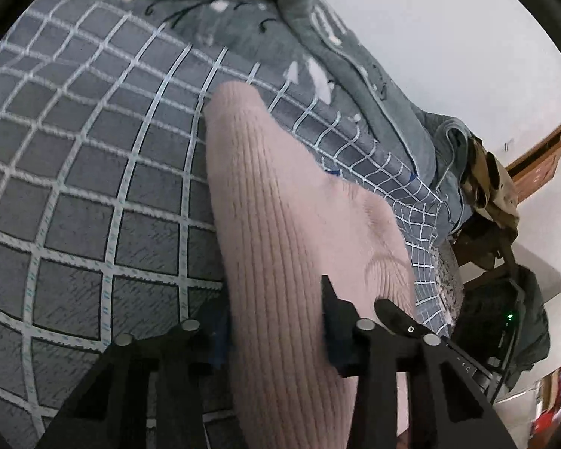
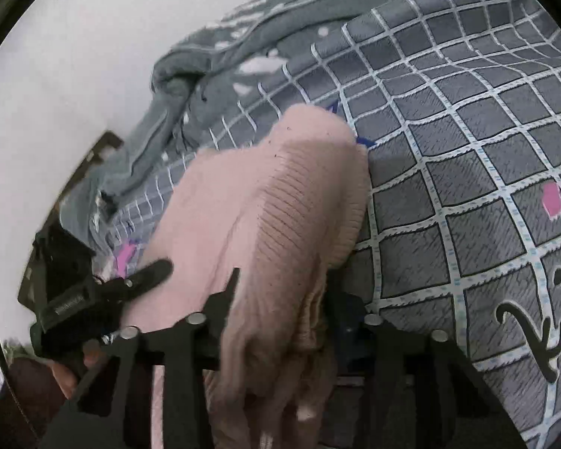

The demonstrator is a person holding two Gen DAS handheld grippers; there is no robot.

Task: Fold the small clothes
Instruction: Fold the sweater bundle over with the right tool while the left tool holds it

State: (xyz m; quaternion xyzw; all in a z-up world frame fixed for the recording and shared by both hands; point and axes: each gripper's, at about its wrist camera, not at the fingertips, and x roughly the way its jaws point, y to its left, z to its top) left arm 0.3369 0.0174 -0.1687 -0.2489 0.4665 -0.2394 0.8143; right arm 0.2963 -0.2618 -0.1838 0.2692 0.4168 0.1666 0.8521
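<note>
A pink ribbed knit garment [image 1: 280,194] lies lengthwise on the bed and runs up between the fingers of my left gripper [image 1: 276,318], filling the gap from pad to pad. In the right wrist view the same garment [image 2: 265,194] is bunched and folded over itself, and my right gripper [image 2: 284,292] is closed on its near end. Both grippers sit side by side on the garment's near edge. A finger [image 1: 389,308] of the right gripper shows beside the left one. A finger [image 2: 149,271] of the left gripper rests on the pink cloth.
The bed wears a grey cover with a white grid [image 1: 93,187] [image 2: 467,187]. A rumpled grey blanket [image 1: 355,56] [image 2: 190,75] lies along the white wall. A chair piled with dark and tan clothes [image 1: 490,187] stands at the bed's end. A person's hand [image 2: 74,370] holds the left gripper.
</note>
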